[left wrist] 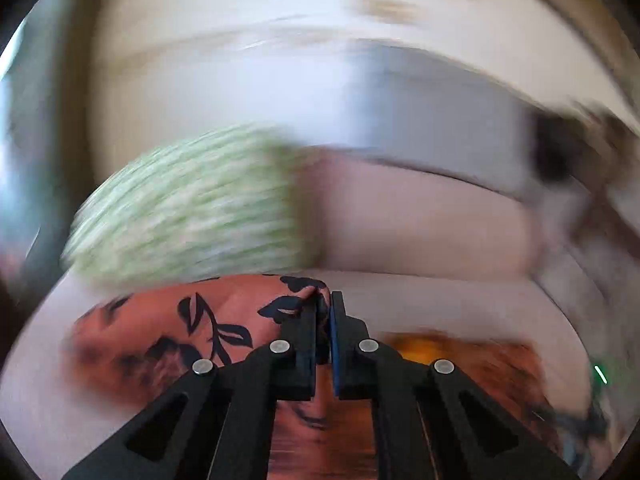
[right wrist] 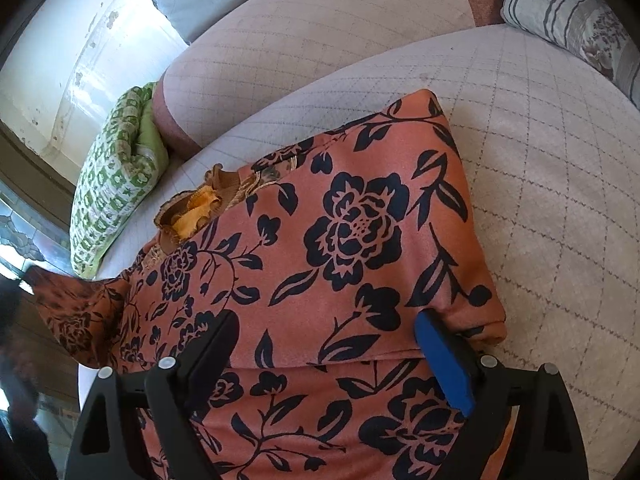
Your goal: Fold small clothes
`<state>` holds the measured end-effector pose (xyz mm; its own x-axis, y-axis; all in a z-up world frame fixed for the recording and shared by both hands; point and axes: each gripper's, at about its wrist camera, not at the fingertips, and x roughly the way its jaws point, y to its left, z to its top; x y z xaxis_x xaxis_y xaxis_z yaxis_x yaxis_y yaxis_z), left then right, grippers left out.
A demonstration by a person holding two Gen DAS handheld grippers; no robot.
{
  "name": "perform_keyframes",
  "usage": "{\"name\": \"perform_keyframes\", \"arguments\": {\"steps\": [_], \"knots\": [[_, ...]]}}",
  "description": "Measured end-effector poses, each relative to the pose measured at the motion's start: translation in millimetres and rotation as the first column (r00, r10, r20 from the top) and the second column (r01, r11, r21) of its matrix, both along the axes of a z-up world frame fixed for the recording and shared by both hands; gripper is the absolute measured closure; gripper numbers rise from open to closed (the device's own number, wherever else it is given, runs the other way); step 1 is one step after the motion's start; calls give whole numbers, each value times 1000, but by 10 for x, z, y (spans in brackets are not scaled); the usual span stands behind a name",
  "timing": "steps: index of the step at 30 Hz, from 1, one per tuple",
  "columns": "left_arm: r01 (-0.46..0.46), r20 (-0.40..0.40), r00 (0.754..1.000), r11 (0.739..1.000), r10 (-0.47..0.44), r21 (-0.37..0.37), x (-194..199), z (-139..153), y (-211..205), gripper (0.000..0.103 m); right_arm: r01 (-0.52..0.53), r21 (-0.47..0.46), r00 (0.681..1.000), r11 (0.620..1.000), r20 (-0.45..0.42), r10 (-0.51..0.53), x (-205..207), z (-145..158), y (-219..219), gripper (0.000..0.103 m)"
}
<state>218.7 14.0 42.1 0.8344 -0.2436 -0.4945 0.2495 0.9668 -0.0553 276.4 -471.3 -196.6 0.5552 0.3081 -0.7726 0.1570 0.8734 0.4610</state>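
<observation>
The orange floral garment [right wrist: 344, 240] lies on the quilted bed [right wrist: 552, 184], near its left edge, with one fold apparently made and more folding left. The left tongs [left wrist: 325, 300] pinch a fabric edge; the right tongs [right wrist: 328, 332] hover wide above it. The left view is badly blurred, and the garment's near part is cut off.

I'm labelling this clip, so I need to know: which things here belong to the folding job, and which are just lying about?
Part of the job:
- orange floral garment
- left gripper, shut on its edge
- right gripper, open over it

Just lying about:
- green patterned pillow
- striped pillow
- quilted bedcover
</observation>
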Motion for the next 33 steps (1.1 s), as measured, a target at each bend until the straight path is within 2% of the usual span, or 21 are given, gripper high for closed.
{"name": "perform_keyframes", "arguments": {"steps": [1,3,4,5,7,8,11,12,15,16,18,21,23,24,26,27,28,29,30,31,33], "knots": [[79,-5,997,996,-79,29,-56,-11,-300,94,2,8,1000,1000,0,-2,-9,7,-8,11],[284,-70,958,953,-278,109,-259,-338,-1119,85,11,38,1000,999,0,-11,-40,25,-42,11],[353,-148,931,927,-334,127,-296,-557,-1364,61,18,58,1000,998,-2,-18,-65,39,-73,11],[404,-237,900,905,-366,134,-310,-791,-1532,55,24,75,1000,997,-3,-24,-94,54,-101,11],[435,-415,840,891,-348,133,-314,-1295,-1615,54,35,105,999,994,7,-36,-197,120,-177,11],[418,-454,833,898,-316,141,-334,-1425,-1549,54,39,103,999,994,10,-40,-249,157,-205,11],[333,-462,850,938,-254,96,-545,-1467,-1042,53,38,37,998,999,42,-40,-397,319,-289,11],[297,-454,861,952,-231,79,-686,-1401,-885,47,32,3,998,999,57,-32,-430,390,-284,11],[92,-356,932,995,-68,51,-721,-1248,-146,32,-34,-44,994,998,98,38,-418,545,-81,11],[16,-333,943,997,10,76,-715,-1232,20,32,-63,-64,992,996,104,69,-392,581,29,11],[-87,-337,934,991,115,97,-618,-1277,310,33,-129,-133,982,983,122,146,-323,664,343,11],[-151,-367,912,982,184,116,-482,-1412,582,33,-268,-324,935,907,138,325,-246,745,995,11],[-178,-377,902,977,209,114,-409,-1503,611,33,-337,-476,903,812,81,422,-123,711,1463,11],[-180,-384,900,979,204,99,-389,-1562,619,33,-371,-555,881,744,41,471,-17,644,1719,12],[-193,-421,881,976,217,99,-302,-1656,607,35,-403,-643,872,651,-53,487,186,456,1965,14],[-184,-440,874,978,207,95,-283,-1687,575,56,-427,-671,872,606,-126,474,351,285,2050,40],[-163,-472,862,982,186,90,-242,-1751,574,85,-449,-658,871,604,-172,461,451,186,2046,90],[-168,-507,841,982,189,86,-211,-1821,604,86,-448,-641,880,624,-193,434,524,152,1990,91],[-185,-507,840,981,192,65,-213,-1852,650,86,-417,-608,898,675,-162,409,558,215,1890,94],[-187,-500,845,981,189,56,-172,-1890,693,86,-360,-549,923,754,-95,372,533,364,1712,94],[-191,-490,851,981,189,47,-218,-1876,702,86,-195,-451,967,871,60,248,350,672,1256,94]]}}
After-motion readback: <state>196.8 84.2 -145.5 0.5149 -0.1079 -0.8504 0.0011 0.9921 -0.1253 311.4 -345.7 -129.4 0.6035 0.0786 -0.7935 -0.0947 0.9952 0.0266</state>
